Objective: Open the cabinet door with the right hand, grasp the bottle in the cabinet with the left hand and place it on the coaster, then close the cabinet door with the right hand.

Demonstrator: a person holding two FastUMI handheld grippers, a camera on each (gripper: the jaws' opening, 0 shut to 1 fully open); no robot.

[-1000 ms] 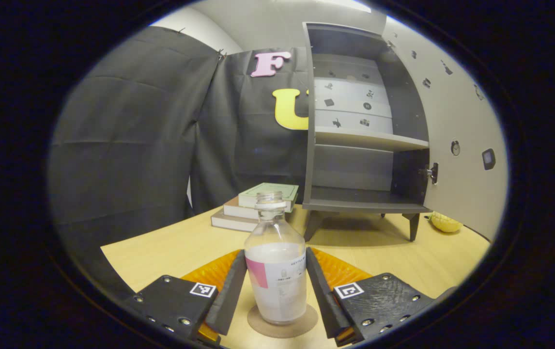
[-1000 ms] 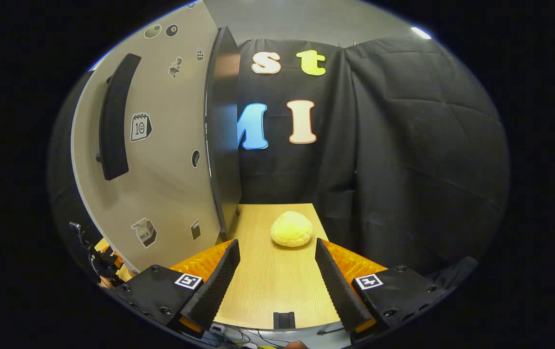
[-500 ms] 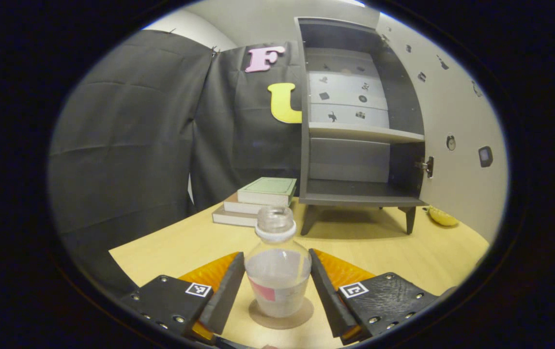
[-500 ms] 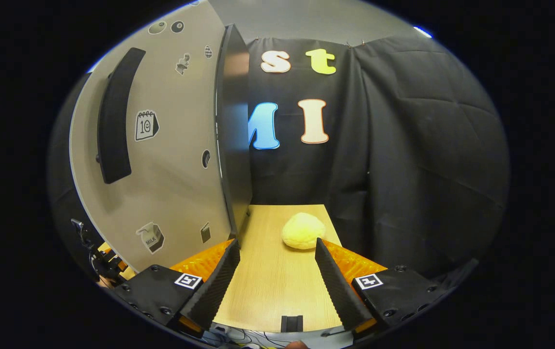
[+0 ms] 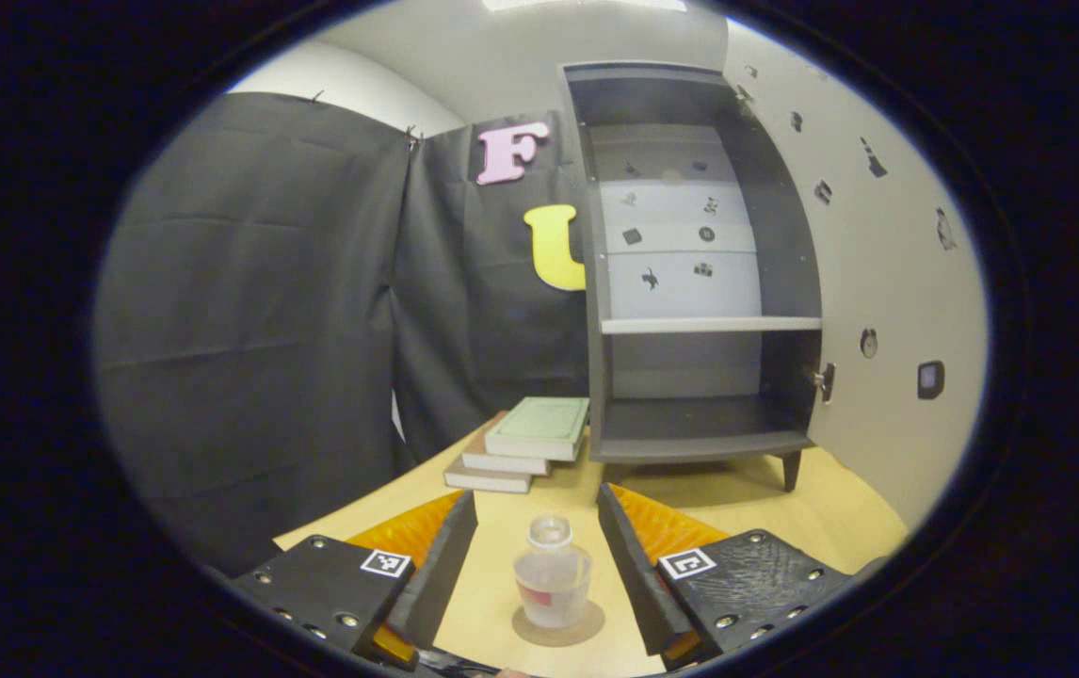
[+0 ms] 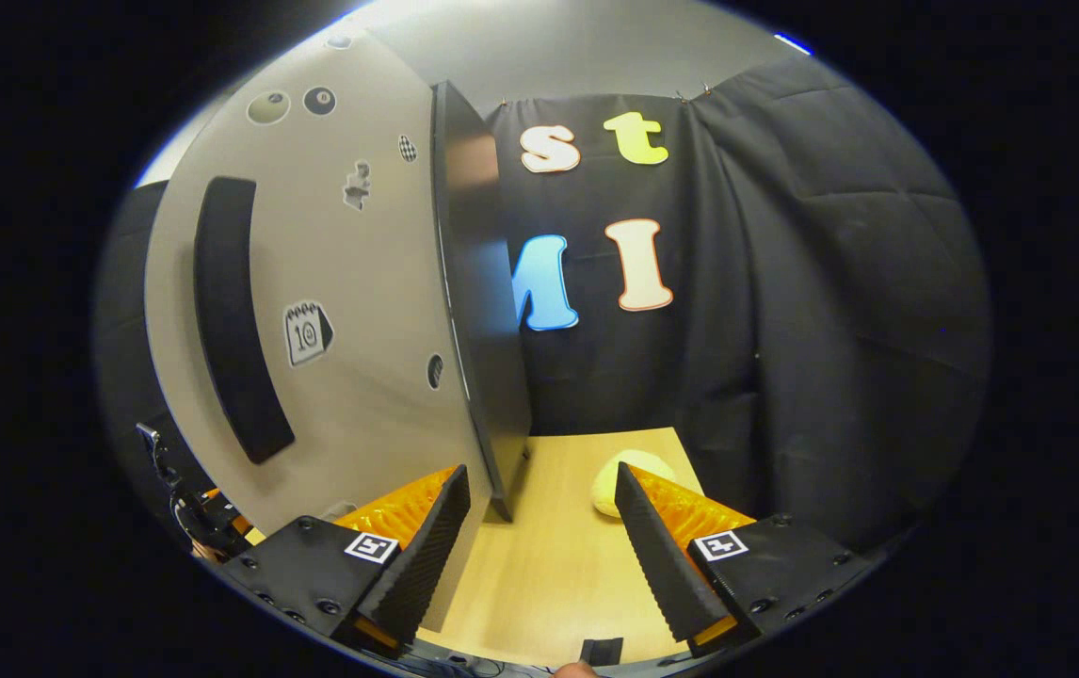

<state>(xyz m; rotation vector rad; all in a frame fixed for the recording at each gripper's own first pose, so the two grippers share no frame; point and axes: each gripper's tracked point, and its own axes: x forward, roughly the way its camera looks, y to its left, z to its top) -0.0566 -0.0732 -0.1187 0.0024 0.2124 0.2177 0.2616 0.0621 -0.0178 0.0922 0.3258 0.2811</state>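
L gripper (image 5: 535, 556) fingers spread wide, released, nothing btwn the pads; the bottle (image 5: 553, 574) stands in the gap w/ clear space each side, touching neither finger. Bottle upright on the round coaster (image 5: 558, 623), cap off or clear, can't tell which; part-filled w/ pale liquid, pink-and-white label on front. Coaster flat on the desk (image 5: 841, 513), light wood.

In the left gripper view, cabinet (image 5: 690, 273) at 1 o'clock from bottle, well apart, standing on short legs. Inside is dark grey w/ one light shelf (image 5: 711, 325) across the middle; both compartments bare. Cabinet door (image 5: 888, 282) swung open at 2–3 o'clock, pale inner face w/ small stickers, latch (image 5: 822, 381) at its edge. Stack of books (image 5: 525, 443) at 12 o'clock, just beside the cabinet's left foot, green one on top.

R gripper (image 6: 539, 527) fingers also apart, released, gripping nothing. In the right gripper view the door (image 6: 361, 311) fills 9–11 o'clock, outer face pale w/ stickers and a long dark curved handle (image 6: 229, 320); its dark edge drops down near the L finger's tip at 12 o'clock. Whether finger touches door: can't tell. Yellow rounded object (image 6: 620, 480) on desk at 1 o'clock, partly hidden behind the R finger. Other gripper (image 6: 196, 513) small at 8 o'clock, past the door.
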